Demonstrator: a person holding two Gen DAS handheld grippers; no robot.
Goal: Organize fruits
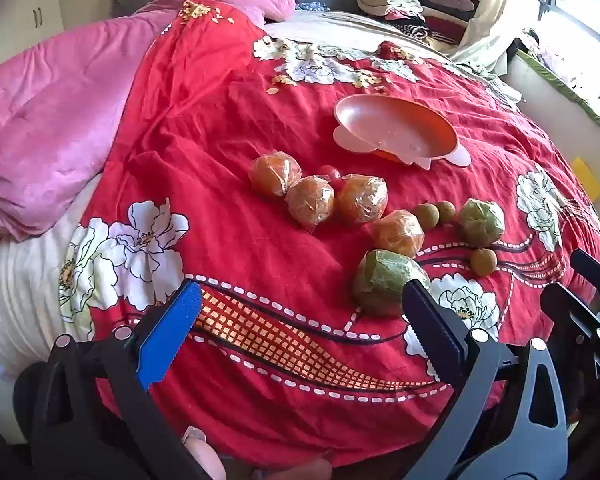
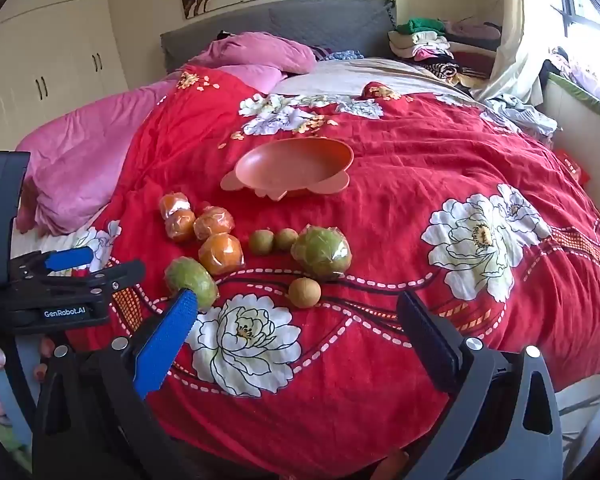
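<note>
Orange plastic bowl (image 2: 296, 168) sits empty on the red floral bedspread (image 2: 420, 184), just beyond the fruit. I count four wrapped oranges (image 2: 221, 254) clustered at its near left, two wrapped green fruits (image 2: 322, 251), and three small brown longan-like ones (image 2: 304, 292) among them. My left gripper (image 1: 300, 320) and right gripper (image 2: 300, 328) both hang spread wide over the cover, gripping nothing.
</note>
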